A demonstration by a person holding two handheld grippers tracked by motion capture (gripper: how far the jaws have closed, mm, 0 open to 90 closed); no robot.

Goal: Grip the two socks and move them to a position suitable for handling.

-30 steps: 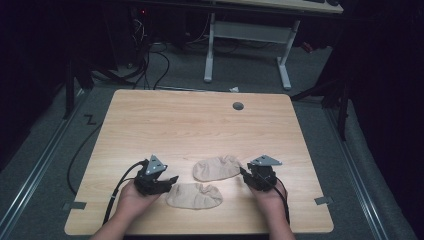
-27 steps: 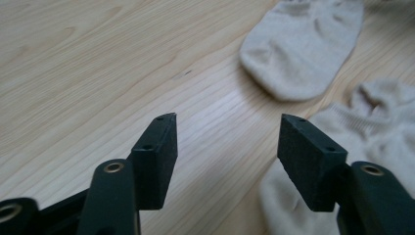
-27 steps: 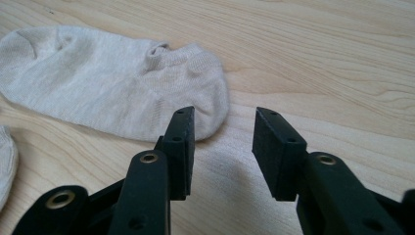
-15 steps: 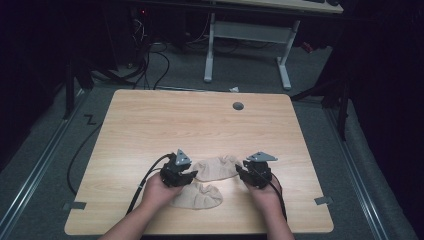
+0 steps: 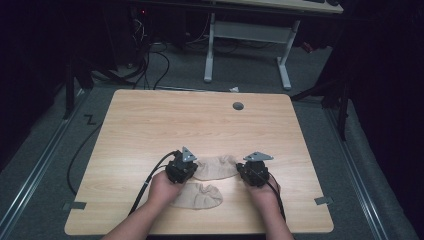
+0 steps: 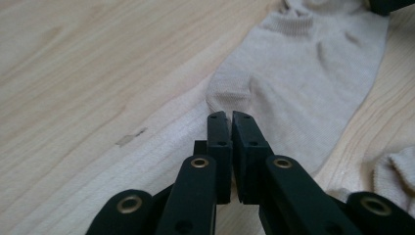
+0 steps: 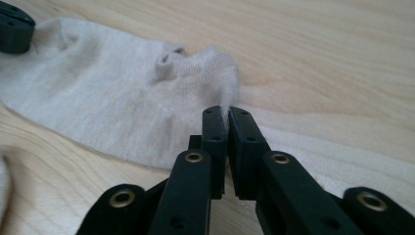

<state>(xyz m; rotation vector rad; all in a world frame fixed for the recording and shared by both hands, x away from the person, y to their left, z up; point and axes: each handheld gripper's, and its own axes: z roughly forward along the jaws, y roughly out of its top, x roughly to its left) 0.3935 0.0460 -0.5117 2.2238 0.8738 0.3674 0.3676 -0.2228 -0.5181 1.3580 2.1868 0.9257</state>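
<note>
The left claw [image 5: 186, 167] has just closed, pinching one end of the far beige sock [image 5: 217, 167] flat on the counter [image 5: 150, 125]. The right claw [image 5: 250, 170] has just clamped its other end. A second sock [image 5: 200, 196] lies nearer.

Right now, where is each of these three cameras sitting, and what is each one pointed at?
High view: above the person's side of the table, looking forward and down; forearms, left gripper, right gripper.
Left gripper view: rides that gripper, jaws pinching the far sock.
Right gripper view: its gripper pinching the same sock's other end.
All share that sock.
</note>
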